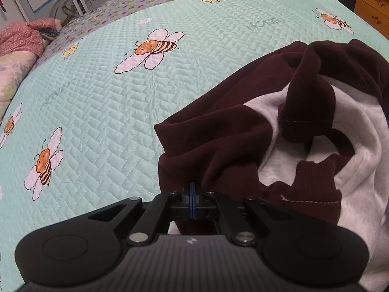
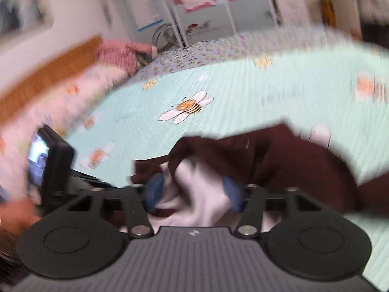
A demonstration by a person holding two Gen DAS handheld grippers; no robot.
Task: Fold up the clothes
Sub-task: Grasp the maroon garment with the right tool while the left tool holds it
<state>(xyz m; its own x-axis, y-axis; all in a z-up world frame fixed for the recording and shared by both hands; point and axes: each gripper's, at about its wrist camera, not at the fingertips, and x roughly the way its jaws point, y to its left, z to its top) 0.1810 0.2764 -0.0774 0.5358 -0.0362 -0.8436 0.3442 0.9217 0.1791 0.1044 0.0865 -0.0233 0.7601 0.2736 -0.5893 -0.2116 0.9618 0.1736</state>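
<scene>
Left wrist: left tool [image 1: 192, 189] clenched on maroon garment [image 1: 218, 131]; quilt [image 1: 97, 97] reads "honey".

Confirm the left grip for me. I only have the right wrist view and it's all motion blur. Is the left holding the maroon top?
Observer: Yes. The left gripper has its fingers shut on a fold at the edge of the maroon garment.
Operator: Cloth taut or slack there?
Observer: Slack. It bunches in loose folds just past the fingers.
Operator: I see white in the middle. What's sitting on it?
Observer: That's the white fleece lining, turned outward. A ribbed maroon cuff lies across it.
</scene>
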